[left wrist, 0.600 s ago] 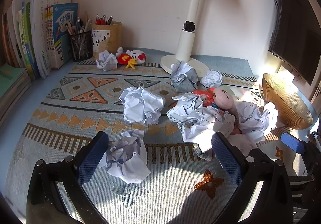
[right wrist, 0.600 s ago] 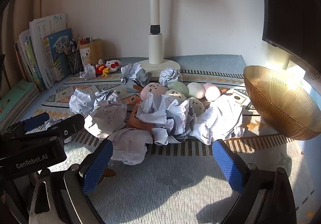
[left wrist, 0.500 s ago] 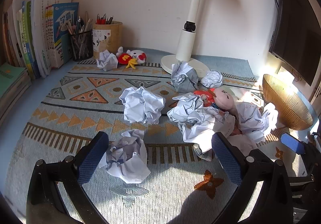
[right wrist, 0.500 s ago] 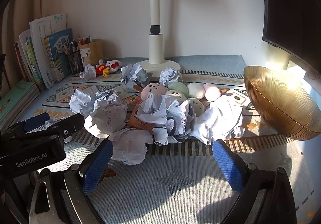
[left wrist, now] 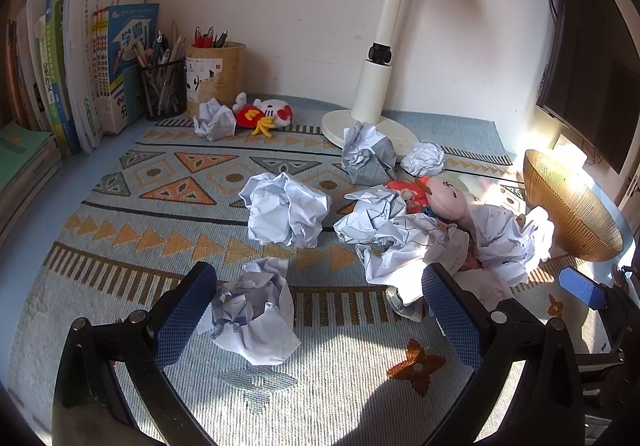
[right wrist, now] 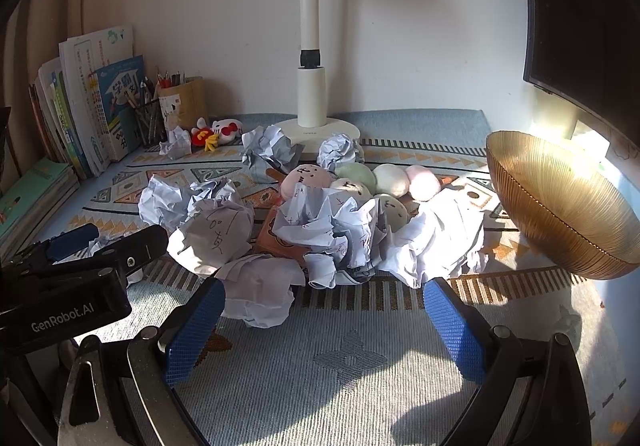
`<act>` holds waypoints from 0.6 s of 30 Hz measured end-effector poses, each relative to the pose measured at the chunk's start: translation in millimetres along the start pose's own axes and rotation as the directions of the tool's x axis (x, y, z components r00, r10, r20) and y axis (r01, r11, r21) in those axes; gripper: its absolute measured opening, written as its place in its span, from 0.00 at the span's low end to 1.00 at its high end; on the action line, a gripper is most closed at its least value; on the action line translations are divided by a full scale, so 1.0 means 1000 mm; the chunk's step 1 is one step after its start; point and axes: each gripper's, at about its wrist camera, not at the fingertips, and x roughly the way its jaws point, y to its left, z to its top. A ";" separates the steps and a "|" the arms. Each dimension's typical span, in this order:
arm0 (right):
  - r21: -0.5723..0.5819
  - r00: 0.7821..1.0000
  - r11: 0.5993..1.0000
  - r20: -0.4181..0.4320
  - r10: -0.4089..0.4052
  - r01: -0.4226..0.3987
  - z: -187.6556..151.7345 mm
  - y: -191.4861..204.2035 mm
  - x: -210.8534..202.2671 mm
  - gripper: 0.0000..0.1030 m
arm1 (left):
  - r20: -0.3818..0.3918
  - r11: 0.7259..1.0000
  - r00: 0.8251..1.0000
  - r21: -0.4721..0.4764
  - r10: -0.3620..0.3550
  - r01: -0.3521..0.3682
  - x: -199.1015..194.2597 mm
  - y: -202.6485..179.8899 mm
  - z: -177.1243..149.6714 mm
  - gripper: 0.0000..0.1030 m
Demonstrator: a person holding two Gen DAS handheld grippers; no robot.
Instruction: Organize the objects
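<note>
Several crumpled paper balls lie on a patterned mat (left wrist: 120,246). In the left wrist view my left gripper (left wrist: 316,310) is open, and one paper ball (left wrist: 256,310) sits between its fingers close to the left pad. A larger ball (left wrist: 286,214) lies beyond it. In the right wrist view my right gripper (right wrist: 320,322) is open and empty, just short of a paper ball (right wrist: 258,286) and a heap of papers (right wrist: 332,230) over pastel plush balls (right wrist: 392,178) and an orange box (right wrist: 280,242). A gold ribbed bowl (right wrist: 560,202) stands at the right.
A white lamp base (left wrist: 368,126) stands at the back. Books (left wrist: 80,74), two pen holders (left wrist: 164,86) and a red-and-white plush toy (left wrist: 264,114) are at the back left. A dark monitor (left wrist: 592,58) hangs at the right. The left gripper's body (right wrist: 68,286) shows in the right wrist view.
</note>
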 end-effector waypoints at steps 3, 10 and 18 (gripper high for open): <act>-0.001 1.000 1.000 0.001 0.003 -0.003 0.000 0.000 0.000 0.97 | 0.002 1.000 1.000 -0.001 0.001 -0.001 0.000 0.000 0.000 0.99; 0.004 1.000 1.000 -0.001 0.009 -0.009 0.000 0.000 -0.001 0.97 | -0.005 1.000 1.000 -0.005 -0.002 0.002 0.000 0.000 0.000 0.99; 0.004 1.000 1.000 -0.006 0.006 -0.006 0.000 0.000 -0.001 0.97 | -0.007 1.000 1.000 -0.007 -0.003 0.002 0.001 0.000 0.000 0.99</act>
